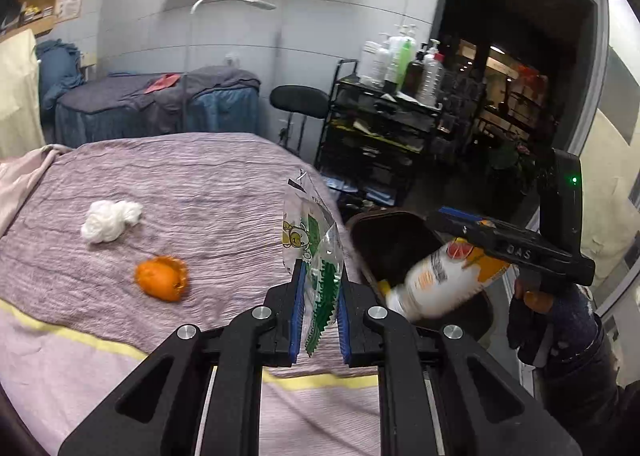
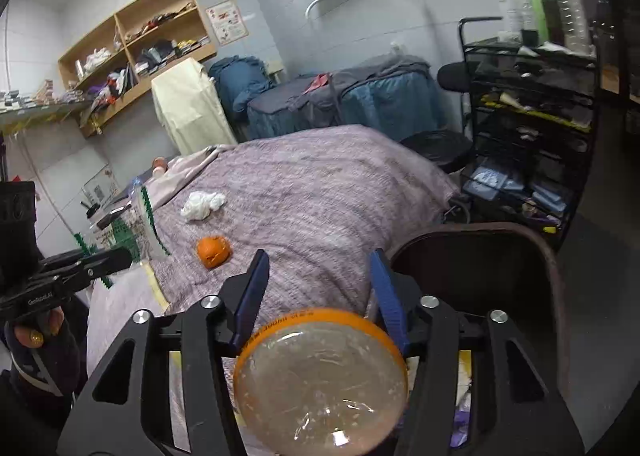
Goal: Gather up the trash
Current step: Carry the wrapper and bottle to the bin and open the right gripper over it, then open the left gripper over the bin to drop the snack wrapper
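My left gripper (image 1: pixel 320 268) is shut on a clear plastic wrapper (image 1: pixel 310 232) with green print, held upright over the bed's right edge. To its right, a dark bin (image 1: pixel 360 219) stands beside the bed. My right gripper (image 1: pixel 452 221) holds a white and orange bottle (image 1: pixel 440 284) tilted cap-down over the bin's mouth. In the right wrist view the bottle's base (image 2: pixel 320 376) sits between the wide-set jaws of the right gripper (image 2: pixel 318 256), its rim against both pads. A crumpled white tissue (image 1: pixel 110 220) and an orange peel (image 1: pixel 162 278) lie on the purple bedspread (image 1: pixel 200 183).
A black wire cart (image 1: pixel 384 115) loaded with bottles stands behind the bin, with a black stool (image 1: pixel 300 99) beside it. A second covered bed (image 1: pixel 160 103) is against the back wall. A person's gloved hand (image 1: pixel 536 300) grips the right handle.
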Motion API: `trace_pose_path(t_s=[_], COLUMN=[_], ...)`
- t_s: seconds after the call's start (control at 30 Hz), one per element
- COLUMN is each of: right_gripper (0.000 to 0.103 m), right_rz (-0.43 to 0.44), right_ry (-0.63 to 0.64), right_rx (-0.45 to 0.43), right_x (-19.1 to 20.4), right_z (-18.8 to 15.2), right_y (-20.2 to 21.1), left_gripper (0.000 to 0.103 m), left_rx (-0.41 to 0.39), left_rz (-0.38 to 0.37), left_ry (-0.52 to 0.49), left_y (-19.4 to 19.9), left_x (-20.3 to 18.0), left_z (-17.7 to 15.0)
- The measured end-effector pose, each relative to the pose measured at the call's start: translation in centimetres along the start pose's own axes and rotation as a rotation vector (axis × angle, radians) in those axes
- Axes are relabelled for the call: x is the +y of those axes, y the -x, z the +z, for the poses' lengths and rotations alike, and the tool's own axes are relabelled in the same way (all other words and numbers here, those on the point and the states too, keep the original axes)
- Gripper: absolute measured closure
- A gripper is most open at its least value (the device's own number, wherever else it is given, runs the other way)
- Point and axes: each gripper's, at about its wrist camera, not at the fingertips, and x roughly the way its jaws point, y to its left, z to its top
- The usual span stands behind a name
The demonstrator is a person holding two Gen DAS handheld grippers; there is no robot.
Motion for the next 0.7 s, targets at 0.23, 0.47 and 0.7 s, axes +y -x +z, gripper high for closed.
trace_pose_path(t_s=[0.23, 0.47, 0.7], right_gripper=[0.099, 0.062, 0.051], right_rz=[-0.180, -0.287, -0.371], right_ry=[-0.115, -0.223, -0.197], right_rx=[0.047, 0.043, -0.030], right_x=[-5.8, -9.3, -9.2], right_z=[-2.2, -5.4, -5.2], right_y=[-1.0, -0.5, 2.8], left_gripper=[0.089, 0.089, 0.089], left_rx=[0.041, 0.128, 0.229], left_rz=[-0.082, -0.167, -0.259], left_ry=[-0.049, -0.114, -0.159], left_y=[-2.7, -6.0, -9.9], left_x=[-3.7, -7.5, -11.2], left_z=[-0.2, -0.8, -1.3])
